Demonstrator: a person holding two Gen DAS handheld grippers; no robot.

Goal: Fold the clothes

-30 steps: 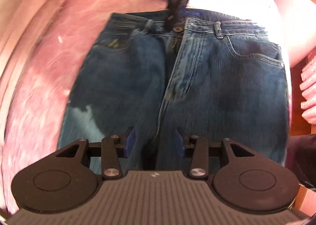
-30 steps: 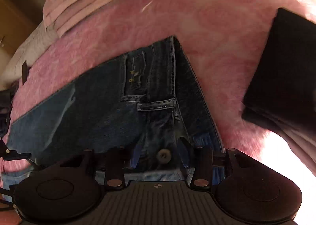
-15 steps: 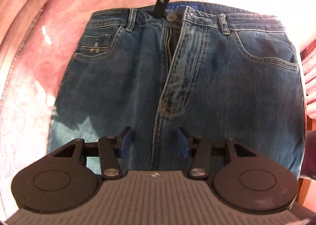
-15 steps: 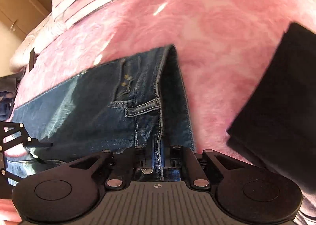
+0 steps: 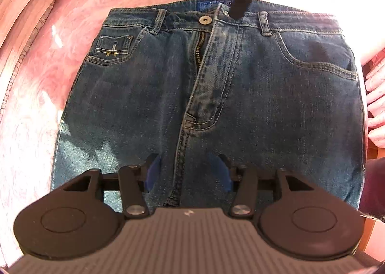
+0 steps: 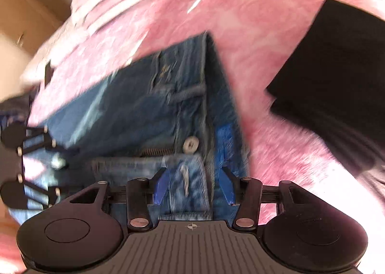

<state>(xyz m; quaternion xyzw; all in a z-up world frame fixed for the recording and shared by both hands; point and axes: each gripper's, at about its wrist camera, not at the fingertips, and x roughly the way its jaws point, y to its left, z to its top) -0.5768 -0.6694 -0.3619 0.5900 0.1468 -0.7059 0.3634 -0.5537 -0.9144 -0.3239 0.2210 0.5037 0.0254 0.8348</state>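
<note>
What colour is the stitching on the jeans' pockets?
Tan-gold, on the jeans; clearest in the left wrist view.

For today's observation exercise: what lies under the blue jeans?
The jeans lie flat on a pink fluffy blanket, which shows around their edges. Whatever sits beneath their middle is covered by denim and cannot be seen.

Both claws tipped steeply downward, left claw [image 5: 186, 169] and right claw [image 6: 193, 186] freshly parted, gripping nothing.
</note>
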